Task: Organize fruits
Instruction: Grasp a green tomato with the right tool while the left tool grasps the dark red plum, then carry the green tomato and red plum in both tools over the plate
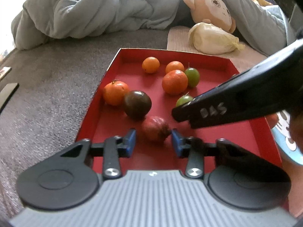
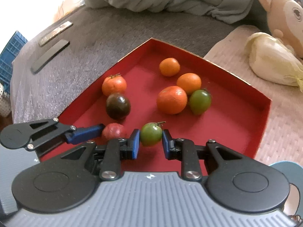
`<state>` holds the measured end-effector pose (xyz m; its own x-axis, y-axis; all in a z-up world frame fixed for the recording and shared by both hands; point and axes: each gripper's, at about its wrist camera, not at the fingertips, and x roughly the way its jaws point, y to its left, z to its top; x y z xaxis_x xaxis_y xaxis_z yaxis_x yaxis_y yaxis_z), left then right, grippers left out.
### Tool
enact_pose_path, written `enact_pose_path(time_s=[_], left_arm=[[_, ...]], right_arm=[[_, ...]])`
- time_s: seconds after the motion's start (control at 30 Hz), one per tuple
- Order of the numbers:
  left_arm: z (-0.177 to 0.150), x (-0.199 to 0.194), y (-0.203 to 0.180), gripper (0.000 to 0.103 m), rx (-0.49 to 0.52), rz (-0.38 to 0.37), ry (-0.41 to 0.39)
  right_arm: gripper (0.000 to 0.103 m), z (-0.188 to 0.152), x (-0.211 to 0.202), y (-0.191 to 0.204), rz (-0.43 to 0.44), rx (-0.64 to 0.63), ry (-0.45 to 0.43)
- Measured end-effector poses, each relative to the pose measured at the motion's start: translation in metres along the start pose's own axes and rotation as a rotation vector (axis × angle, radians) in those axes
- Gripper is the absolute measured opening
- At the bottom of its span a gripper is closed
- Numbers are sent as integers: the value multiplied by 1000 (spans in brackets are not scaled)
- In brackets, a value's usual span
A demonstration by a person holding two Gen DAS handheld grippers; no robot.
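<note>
Red tray is sitting on a grey bed cover, with all the fruit lying loose inside it.

Right gripper: its blue pads are pressing on both sides of a small green tomato, stem pointing up and to the right. Jaws are standing narrow, closed on the fruit. In the left wrist view this gripper is showing only as a dark arm coming in from the right and covering most of the same tomato.

Left gripper: jaws are standing partly apart around a reddish fruit near the tray's front. The right pad is touching or nearly touching the fruit; the left pad is standing clear with a visible gap. Not gripping. In the right wrist view one blue finger is lying against the same reddish fruit.

Other contents:
- dark brownish tomato, touching an orange fruit with a green stem by the left wall
- large orange fruit mid-tray, a second green tomato just beside it
- two smaller orange fruits nearer the far corner

Beyond the tray: pale cabbage on a light cloth, plush monkey, grey quilt.
</note>
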<state>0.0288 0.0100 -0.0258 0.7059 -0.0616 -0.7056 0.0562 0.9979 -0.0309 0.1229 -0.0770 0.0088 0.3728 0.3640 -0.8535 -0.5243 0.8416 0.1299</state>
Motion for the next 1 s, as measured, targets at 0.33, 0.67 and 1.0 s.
enact_pose_path(time_s=[0.33,0.67,1.0], left_arm=[[-2,-6,-1,36,-3,0,-19],[-7,-20,-9,36,11,9,-35],[-14,-30,-26,36,33,12,-29]], right_arm=[[30,-9,-25,-11,-12,14,-28],[30,-20,-46,-20,-13,5,-41],[30,-31,-66,-26,-12,-6,-56]])
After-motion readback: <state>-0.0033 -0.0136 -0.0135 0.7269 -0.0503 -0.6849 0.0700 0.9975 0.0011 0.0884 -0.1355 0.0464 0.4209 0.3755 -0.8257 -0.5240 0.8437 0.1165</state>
